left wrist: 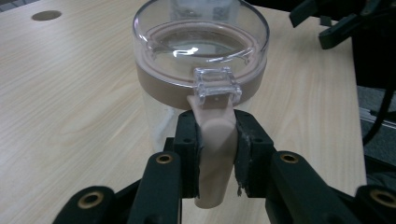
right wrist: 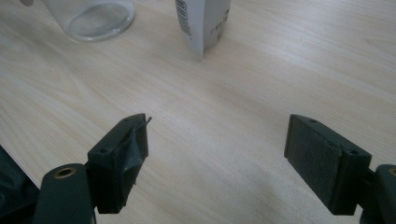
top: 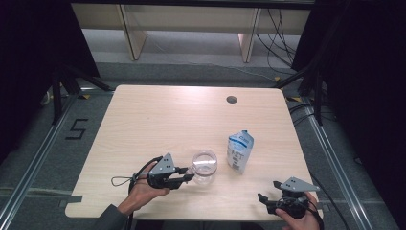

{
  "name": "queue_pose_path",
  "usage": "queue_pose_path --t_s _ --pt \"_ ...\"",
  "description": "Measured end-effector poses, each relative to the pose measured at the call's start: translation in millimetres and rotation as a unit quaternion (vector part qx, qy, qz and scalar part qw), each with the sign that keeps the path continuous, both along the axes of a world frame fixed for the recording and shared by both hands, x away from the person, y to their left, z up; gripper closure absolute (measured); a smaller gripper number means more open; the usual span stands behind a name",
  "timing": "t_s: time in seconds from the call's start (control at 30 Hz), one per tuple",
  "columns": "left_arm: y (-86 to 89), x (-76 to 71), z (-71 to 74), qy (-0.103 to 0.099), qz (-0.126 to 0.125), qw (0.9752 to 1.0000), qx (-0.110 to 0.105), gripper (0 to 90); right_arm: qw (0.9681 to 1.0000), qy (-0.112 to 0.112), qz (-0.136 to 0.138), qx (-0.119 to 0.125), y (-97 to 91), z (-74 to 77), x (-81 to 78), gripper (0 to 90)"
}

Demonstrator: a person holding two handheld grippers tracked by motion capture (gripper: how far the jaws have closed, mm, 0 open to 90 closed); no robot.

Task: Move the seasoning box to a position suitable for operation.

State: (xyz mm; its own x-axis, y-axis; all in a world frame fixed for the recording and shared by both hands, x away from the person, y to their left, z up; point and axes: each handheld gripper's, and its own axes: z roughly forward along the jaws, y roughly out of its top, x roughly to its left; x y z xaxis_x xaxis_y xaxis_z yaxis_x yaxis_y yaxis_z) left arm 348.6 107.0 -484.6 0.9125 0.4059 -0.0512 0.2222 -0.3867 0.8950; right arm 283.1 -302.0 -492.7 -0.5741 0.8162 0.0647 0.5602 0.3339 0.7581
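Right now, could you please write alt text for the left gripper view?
The left gripper is shut on the beige tab of a clear jar with a clear lid, standing on a wooden table. The right gripper is at the top right.

A light wooden table (top: 158, 120) with rounded corners fills the middle of the high view; a round cable hole (top: 231, 99) sits near its upper right edge. Grey floor (top: 191, 52) surrounds it. Black curtains (top: 33, 43) darken the upper left and the whole right side of the frame. At the top, pale wooden furniture legs (top: 133, 36) stand on the floor, with loose black cables (top: 280, 38) trailing at the upper right. Metal rails (top: 28, 163) run along the left and right, and a black digit 5 (top: 76, 129) is marked at centre left.
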Motion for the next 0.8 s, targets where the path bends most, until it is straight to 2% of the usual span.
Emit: queue_pose_path --t_s 0.1,0.13,0.17,0.2,0.23,0.27,0.5,0.53,0.57,0.6,0.8 --pt "-1.4 -1.3 0.1 -0.004 -0.011 0.9999 0.002 72.4 1.0000 0.000 0.001 0.001 0.2 -0.2 0.2 22.5" --pt "-2.0 -0.5 0.3 -0.012 -0.026 0.9996 0.007 72.4 1.0000 0.000 0.001 0.001 0.3 -0.3 0.2 22.5" --pt "-2.9 -1.5 -0.5 -0.003 -0.022 0.9997 0.001 72.4 1.0000 0.000 0.001 0.001 0.3 -0.3 0.3 22.5" --pt "-2.9 -1.5 -0.5 -0.003 -0.022 0.9997 0.001 72.4 1.0000 0.000 0.001 0.001 0.3 -0.3 0.3 22.5" --pt "-2.0 0.7 0.0 -0.011 -0.031 0.9994 0.007 72.4 1.0000 0.001 0.002 0.002 0.3 -0.3 0.2 22.5" --pt "-2.1 0.2 -0.6 -0.006 -0.023 0.9997 0.005 72.3 1.0000 0.001 0.002 0.002 0.3 -0.3 0.2 22.5" --pt "-0.5 1.8 0.2 -0.007 -0.020 0.9997 0.011 72.0 1.0000 -0.002 0.002 -0.001 0.2 -0.7 0.5 22.5" --pt "-0.4 1.1 0.0 -0.002 -0.010 0.9999 0.009 71.4 1.0000 0.000 0.003 0.002 0.5 -0.3 0.1 22.5" --pt "0.8 3.1 0.6 -0.011 -0.012 0.9997 0.015 71.4 1.0000 0.000 0.003 0.002 0.5 -0.3 0.1 22.5" --pt "1.9 3.5 0.4 -0.005 -0.001 0.9999 0.014 69.7 1.0000 0.003 0.004 0.004 0.8 -0.4 0.0 22.5" --pt "5.0 5.9 1.1 -0.010 0.012 0.9996 0.023 68.3 1.0000 0.000 0.004 0.002 0.7 -0.4 0.1 22.5"
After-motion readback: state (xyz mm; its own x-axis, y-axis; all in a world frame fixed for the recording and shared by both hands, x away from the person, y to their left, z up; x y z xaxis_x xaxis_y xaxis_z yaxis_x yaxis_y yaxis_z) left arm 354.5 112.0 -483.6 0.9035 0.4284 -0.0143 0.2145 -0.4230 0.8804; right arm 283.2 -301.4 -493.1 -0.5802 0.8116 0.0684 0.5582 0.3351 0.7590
